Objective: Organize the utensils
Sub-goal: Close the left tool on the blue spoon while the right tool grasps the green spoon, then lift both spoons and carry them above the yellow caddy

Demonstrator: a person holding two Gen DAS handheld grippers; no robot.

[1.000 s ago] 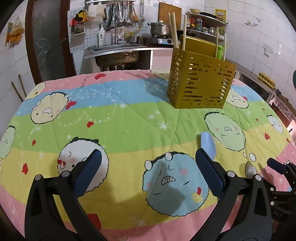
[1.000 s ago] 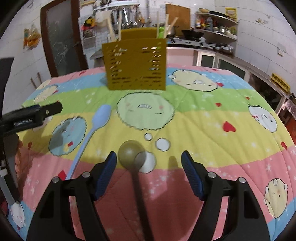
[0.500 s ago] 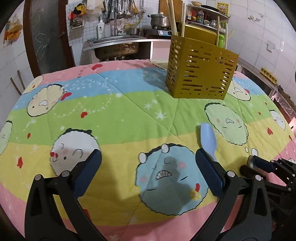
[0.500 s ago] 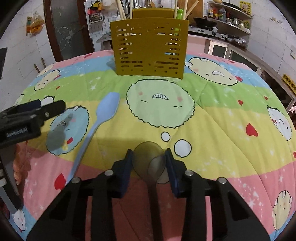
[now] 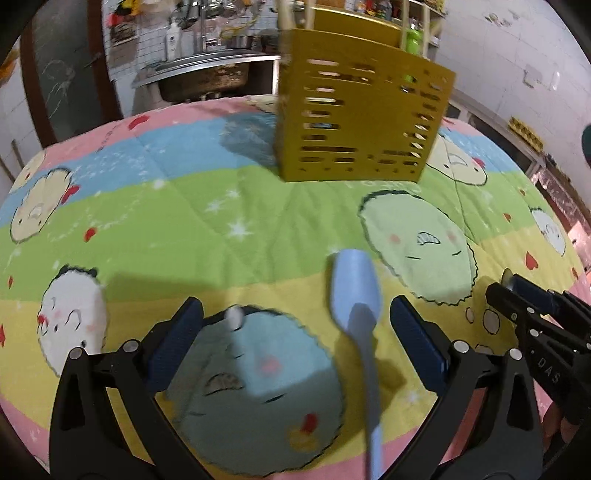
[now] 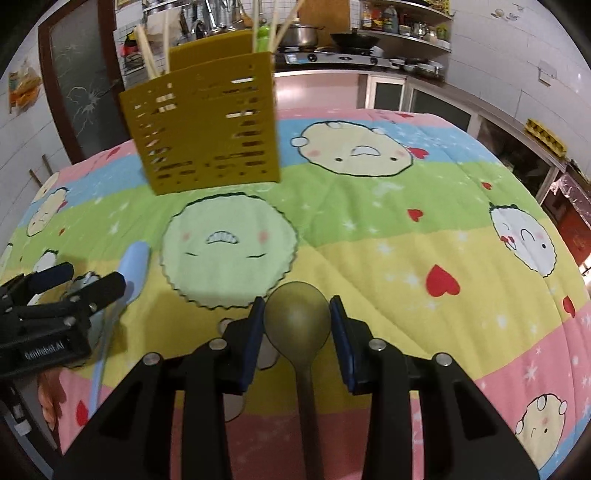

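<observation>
A light blue spoon (image 5: 356,295) lies on the cartoon-print cloth, its bowl between the pads of my left gripper (image 5: 295,328), which is open around it. It also shows in the right wrist view (image 6: 135,262). My right gripper (image 6: 297,325) is shut on an olive-green spoon (image 6: 297,317), gripped at the bowl and lifted off the cloth. A yellow slotted utensil holder (image 5: 364,118) stands upright at the far middle of the table, also seen in the right wrist view (image 6: 207,129), with chopsticks (image 6: 147,55) standing in it.
The colourful cloth (image 6: 388,206) covers the whole table. Behind are a sink (image 5: 207,74), a stove with pots (image 6: 306,35), shelves and a door. My right gripper shows at the right edge of the left wrist view (image 5: 535,314).
My right gripper has closed on the olive-green spoon and raised it. My left gripper has moved right and forward, so the blue spoon now lies between its open pads.
</observation>
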